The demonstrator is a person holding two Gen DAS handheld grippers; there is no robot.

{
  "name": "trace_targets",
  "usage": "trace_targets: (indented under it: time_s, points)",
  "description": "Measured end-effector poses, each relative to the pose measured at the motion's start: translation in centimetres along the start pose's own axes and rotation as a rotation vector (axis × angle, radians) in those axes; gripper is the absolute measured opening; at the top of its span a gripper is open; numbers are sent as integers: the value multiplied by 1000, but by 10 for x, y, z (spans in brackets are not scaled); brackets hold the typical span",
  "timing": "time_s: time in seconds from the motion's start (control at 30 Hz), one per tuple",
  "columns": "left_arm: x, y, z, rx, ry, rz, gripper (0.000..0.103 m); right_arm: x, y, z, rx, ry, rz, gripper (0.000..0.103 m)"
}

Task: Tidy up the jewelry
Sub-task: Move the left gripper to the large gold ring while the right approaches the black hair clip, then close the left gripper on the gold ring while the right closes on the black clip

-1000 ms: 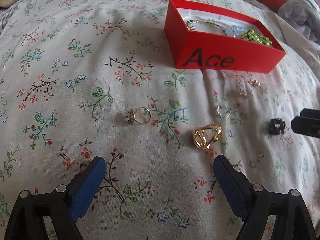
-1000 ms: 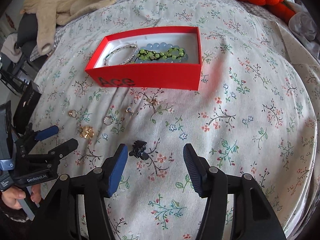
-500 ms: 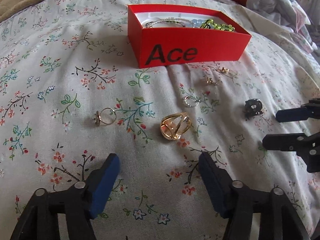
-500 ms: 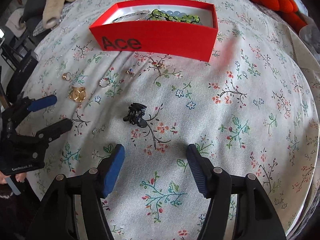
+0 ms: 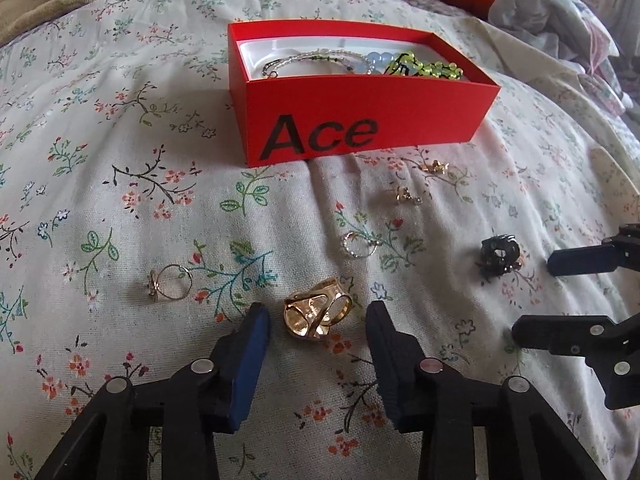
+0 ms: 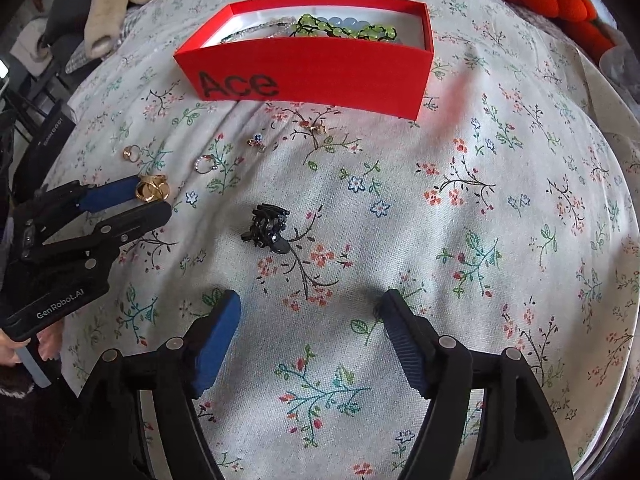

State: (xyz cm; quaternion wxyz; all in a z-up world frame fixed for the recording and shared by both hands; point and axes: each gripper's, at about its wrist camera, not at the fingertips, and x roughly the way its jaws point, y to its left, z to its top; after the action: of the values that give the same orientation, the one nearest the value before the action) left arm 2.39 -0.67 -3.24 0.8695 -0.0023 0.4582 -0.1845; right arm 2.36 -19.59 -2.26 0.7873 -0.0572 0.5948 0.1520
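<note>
Since a second ago my left tongs [image 5: 318, 316] have closed in, gaping round the gold ring [image 5: 318, 314] — right tongs [image 6: 310, 304] gape too; soft bed [image 5: 120, 184] may let it slip

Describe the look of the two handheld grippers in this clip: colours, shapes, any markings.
Both grippers share one build. The left gripper and right gripper have black plastic linkage arms with silver round pivot pins, ending in flat, tapered fingers faced with blue pads. The right view shows white "GenRobot.AI" lettering on the left gripper's black body. No cables or sleeves are visible.
</note>
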Motion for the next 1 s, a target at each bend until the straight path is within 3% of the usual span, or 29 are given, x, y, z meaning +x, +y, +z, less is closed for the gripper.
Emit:
trace_targets:
  time_s: [0.07, 0.5, 0.77, 0.87, 1.0]
  points:
    - [1, -1, 1, 4, 1, 6, 28, 0, 0, 1, 6, 1, -1, 76]
    - [-14, 8, 11, -61, 12, 26, 28, -1, 10, 13, 26, -5, 27, 76]
    - [-21, 25, 15, -123, 21, 40, 28, -1, 16, 31, 100, -20, 102, 75]
    - [-23, 28, 17, -133, 18, 42, 28, -1, 15, 39, 141, -19, 145, 58]
    - [-24, 34, 16, -156, 27, 49, 28, -1, 16, 41, 187, -16, 182, 46]
